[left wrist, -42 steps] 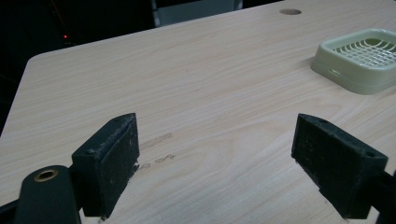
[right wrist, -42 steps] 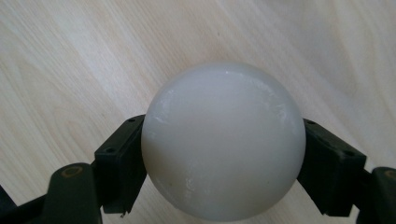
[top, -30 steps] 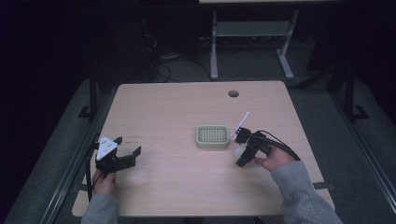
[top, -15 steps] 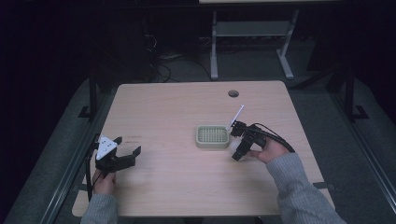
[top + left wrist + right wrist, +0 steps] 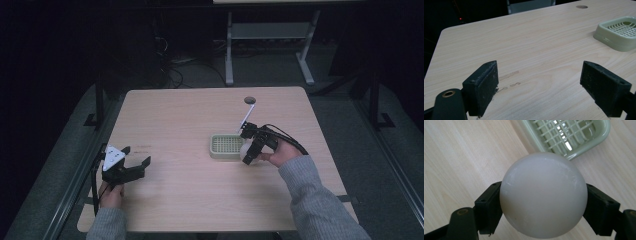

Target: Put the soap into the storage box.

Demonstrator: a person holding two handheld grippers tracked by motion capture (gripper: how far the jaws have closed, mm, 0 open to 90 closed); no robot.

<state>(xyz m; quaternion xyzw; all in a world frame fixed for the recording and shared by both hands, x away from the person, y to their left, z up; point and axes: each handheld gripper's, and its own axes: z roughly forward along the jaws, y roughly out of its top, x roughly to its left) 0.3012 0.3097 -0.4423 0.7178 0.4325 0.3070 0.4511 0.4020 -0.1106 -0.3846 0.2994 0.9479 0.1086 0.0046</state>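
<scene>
Right tongs (image 5: pixel 544 202) around white ball (image 5: pixel 543 195).

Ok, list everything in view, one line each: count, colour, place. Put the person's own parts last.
light wooden table: one, pale wood, centre of the high view, with a round hole near its far edge.
pale green plastic slotted tray: one, green, right of the table's centre.
smooth white ball: one, white, clamped between the right hand-held gripper's jaws, just short of the tray.
metal-legged furniture: one, grey, on the floor beyond the table.
left hand-held gripper: one, black, jaws wide apart, near the table's left edge.
right hand-held gripper: one, black, beside the tray.
grey sleeves: two, bottom of the high view.
</scene>
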